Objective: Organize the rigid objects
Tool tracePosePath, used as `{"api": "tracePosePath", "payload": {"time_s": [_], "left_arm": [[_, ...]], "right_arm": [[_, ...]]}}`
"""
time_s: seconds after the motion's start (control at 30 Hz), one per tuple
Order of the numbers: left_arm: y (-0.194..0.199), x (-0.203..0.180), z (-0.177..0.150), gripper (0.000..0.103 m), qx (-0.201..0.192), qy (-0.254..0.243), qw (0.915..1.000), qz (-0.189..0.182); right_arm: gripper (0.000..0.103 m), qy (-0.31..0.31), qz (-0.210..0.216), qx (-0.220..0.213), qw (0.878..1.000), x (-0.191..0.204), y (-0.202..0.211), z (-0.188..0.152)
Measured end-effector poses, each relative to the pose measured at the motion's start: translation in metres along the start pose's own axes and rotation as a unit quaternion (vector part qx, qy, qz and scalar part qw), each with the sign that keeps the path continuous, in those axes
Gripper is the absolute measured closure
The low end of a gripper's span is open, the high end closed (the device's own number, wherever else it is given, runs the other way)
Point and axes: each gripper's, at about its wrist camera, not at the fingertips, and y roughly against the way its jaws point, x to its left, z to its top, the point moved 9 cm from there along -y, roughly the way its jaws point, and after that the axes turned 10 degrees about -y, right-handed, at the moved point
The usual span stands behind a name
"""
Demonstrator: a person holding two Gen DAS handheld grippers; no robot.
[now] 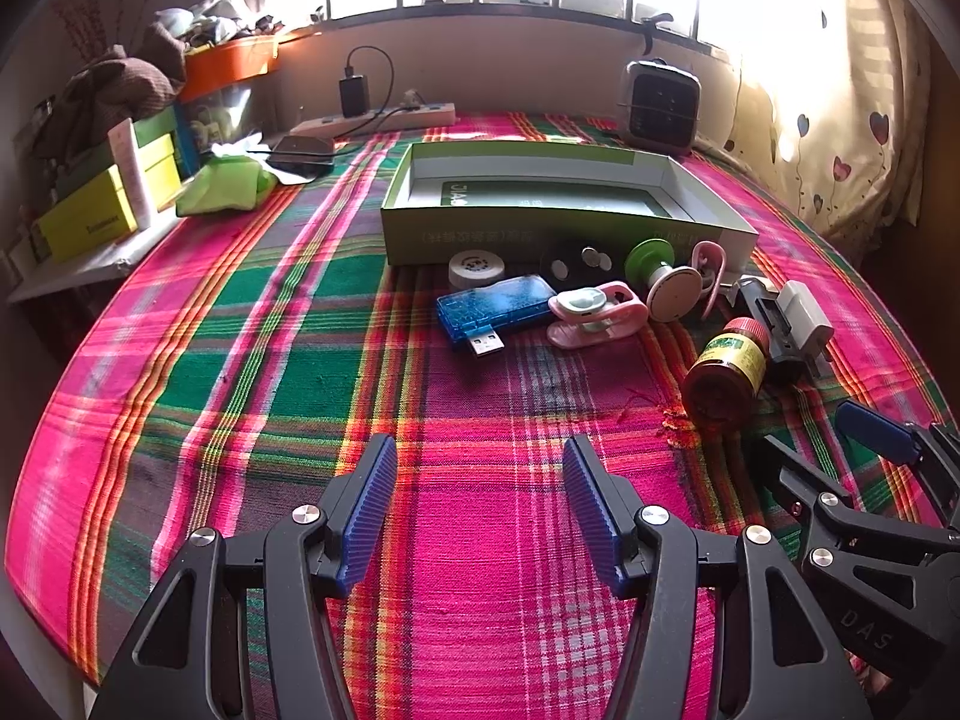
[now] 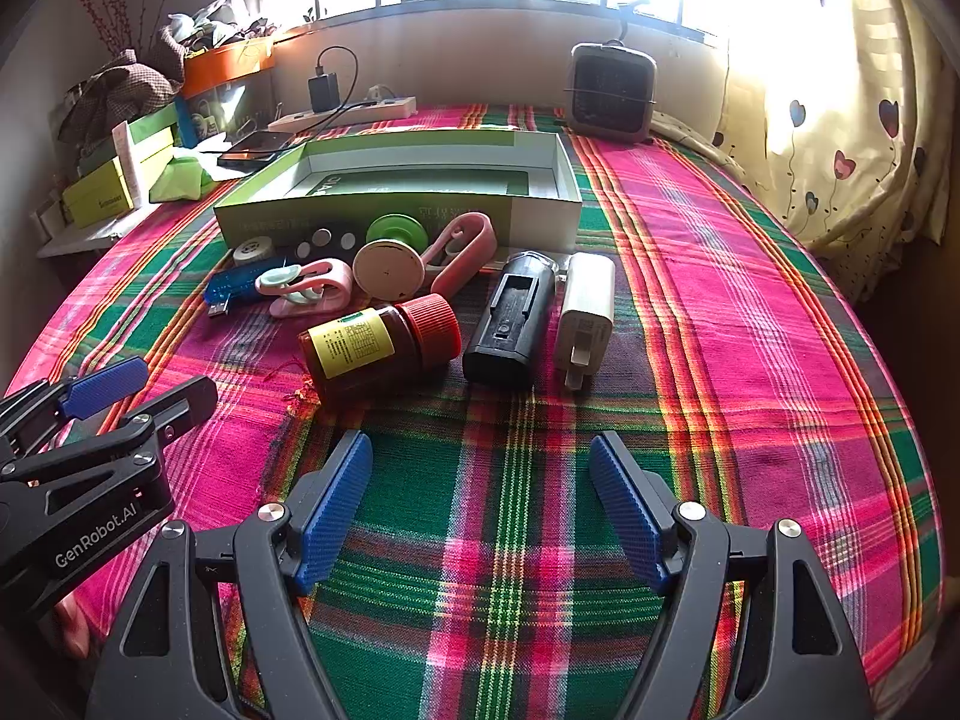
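Brown bottle point(image 2: 375, 345) lies beyond bare cloth point(image 2: 492, 480); both grippers point(image 1: 480, 510) point(image 2: 480, 504) gape empty.

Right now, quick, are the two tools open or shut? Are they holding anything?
Left tool: open, holding nothing, above the plaid cloth.
Right tool: open, holding nothing, short of the brown bottle.

Your left gripper point(image 1: 480, 507) is hovering wide open over the pink-and-green plaid cloth point(image 1: 240, 360), nothing between its blue ribbed pads point(image 1: 366, 510). Ahead, a translucent blue USB stick point(image 1: 495, 309) is lying just beside a pink plastic clip point(image 1: 594, 315), both sitting in front of the shallow green cardboard box point(image 1: 564, 231). Your right gripper point(image 1: 840, 456) is poking in near the red-capped brown bottle point(image 1: 729, 369).
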Motion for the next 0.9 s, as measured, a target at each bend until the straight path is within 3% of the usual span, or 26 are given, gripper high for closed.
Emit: {"api": "tracePosePath", "payload": {"time_s": [0.9], "left_arm": [[0.0001, 0.0003, 0.0032, 0.046, 0.000, 0.001, 1.0000, 0.001]], "right_arm": [[0.028, 0.000, 0.000, -0.002, 1.000, 0.0001, 0.0006, -0.0002]]}}
